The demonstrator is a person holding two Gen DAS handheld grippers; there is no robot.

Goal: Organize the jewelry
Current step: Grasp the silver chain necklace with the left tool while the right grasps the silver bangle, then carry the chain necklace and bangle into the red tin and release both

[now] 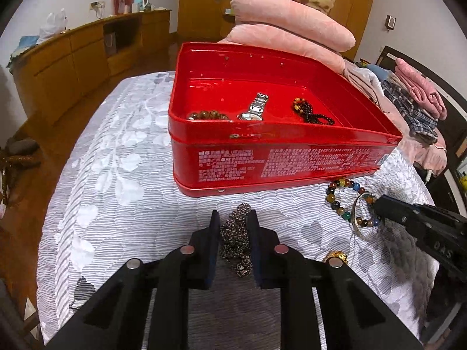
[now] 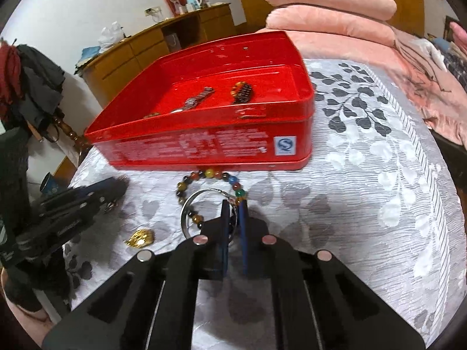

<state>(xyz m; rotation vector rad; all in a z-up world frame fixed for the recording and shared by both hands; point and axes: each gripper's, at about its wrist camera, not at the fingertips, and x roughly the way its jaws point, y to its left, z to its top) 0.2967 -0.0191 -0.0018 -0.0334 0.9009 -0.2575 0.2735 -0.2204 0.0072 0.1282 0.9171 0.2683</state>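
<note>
Home bedroom: bed (image 1: 122, 145), wooden dresser (image 1: 73, 58)

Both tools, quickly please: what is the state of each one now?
Left tool: closed on the dark speckled bead string.
Right tool: closed on the thin silver metal bangle.

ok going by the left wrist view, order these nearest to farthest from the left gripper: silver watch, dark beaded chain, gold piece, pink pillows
1. dark beaded chain, pinched between the pads of the left gripper
2. gold piece, on the bedspread just right of the fingers
3. silver watch, inside the red tin, mid floor
4. pink pillows, stacked behind the tin
</note>
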